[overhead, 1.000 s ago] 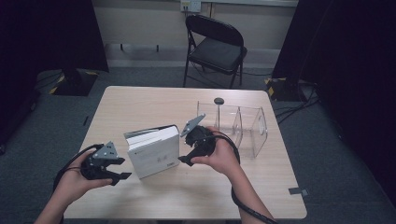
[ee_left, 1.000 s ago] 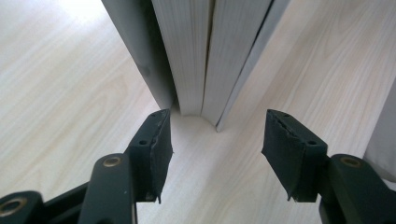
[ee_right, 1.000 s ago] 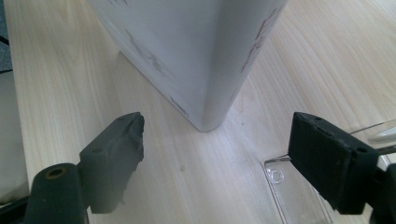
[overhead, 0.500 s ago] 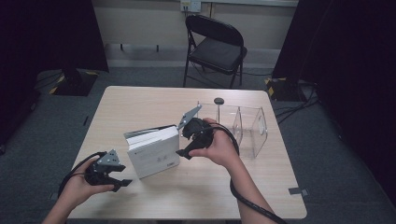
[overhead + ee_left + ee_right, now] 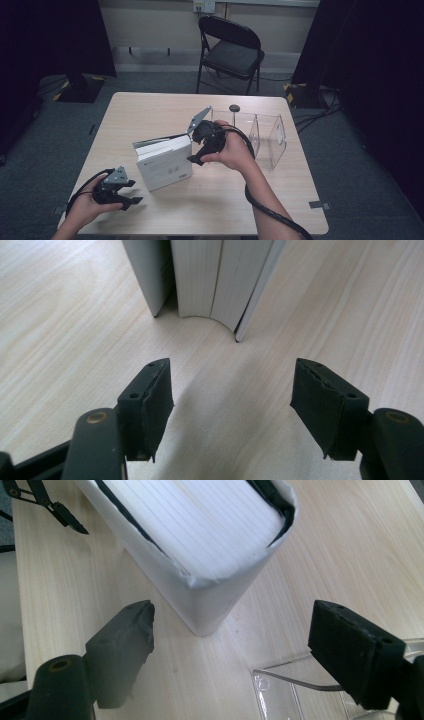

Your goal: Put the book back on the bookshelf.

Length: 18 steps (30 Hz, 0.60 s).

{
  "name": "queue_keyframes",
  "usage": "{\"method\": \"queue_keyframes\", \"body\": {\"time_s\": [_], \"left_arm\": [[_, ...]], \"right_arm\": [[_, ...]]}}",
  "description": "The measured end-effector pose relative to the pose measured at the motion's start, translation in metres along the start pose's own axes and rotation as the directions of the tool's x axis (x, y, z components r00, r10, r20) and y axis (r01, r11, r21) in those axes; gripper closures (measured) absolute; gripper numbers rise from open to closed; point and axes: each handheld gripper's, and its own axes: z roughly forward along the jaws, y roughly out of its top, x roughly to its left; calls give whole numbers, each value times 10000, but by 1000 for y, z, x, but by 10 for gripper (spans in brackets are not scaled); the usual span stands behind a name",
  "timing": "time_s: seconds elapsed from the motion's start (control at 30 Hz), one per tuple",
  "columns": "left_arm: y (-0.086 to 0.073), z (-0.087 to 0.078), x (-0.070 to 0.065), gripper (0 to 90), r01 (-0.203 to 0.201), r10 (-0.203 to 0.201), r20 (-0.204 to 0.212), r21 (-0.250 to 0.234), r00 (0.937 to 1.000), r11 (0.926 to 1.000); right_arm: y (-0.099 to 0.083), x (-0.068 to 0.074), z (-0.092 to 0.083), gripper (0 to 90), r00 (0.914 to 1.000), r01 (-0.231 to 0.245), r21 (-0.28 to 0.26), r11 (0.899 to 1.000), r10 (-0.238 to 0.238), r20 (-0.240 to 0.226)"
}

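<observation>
A thick white book [image 5: 164, 166] stands on its edge in the middle of the wooden table [image 5: 150, 115]. My left gripper [image 5: 131, 202] rests low near the front left of the table, apart from the book. In the left gripper view the book [image 5: 212, 280] stands ahead of that gripper [image 5: 232, 405], whose jaws have just been opening with nothing between them. My right gripper [image 5: 196, 158] hovers at the book's right end, open. In the right gripper view the book's corner [image 5: 210, 550] lies just beyond the right gripper [image 5: 235, 620], whose spread jaws do not touch it.
A clear plastic divider box [image 5: 267, 137] stands right of the book, behind my right hand; its edge [image 5: 295, 682] is close to the right jaw. A small black round object [image 5: 234, 107] lies at the table's back. A folding chair [image 5: 231, 50] stands beyond.
My left gripper has sunk toward the table's front left and its jaws stand wider. My right gripper has lifted a little and shifted slightly left over the book's right end.
</observation>
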Motion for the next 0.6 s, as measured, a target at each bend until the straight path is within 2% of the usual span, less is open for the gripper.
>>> {"method": "queue_keyframes", "body": {"time_s": [0.03,0.23,0.3,0.4,0.43,0.6], "left_arm": [[-1,2,0,321,98,-98,-18,94,10000,9999],[-6,6,1,295,-113,113,-99,-33,9999,9999],[-8,8,1,286,-197,197,-76,-40,9998,9998],[-10,13,1,251,-228,228,70,-5,9997,9997],[-12,15,1,234,-213,216,207,-139,9996,9997],[-16,17,4,192,-258,273,275,-537,9992,9982]], "right_arm": [[1,-1,0,177,10000,22,61,10000,-21,-17],[10,-3,0,177,9991,425,391,9983,-424,-52],[14,-4,0,177,9990,455,560,9974,-452,-67],[20,-4,1,177,9968,795,637,9948,-789,-111],[22,-4,1,177,9962,865,628,9943,-858,-145],[31,1,5,177,9921,1251,667,9899,-1240,-207]]}}
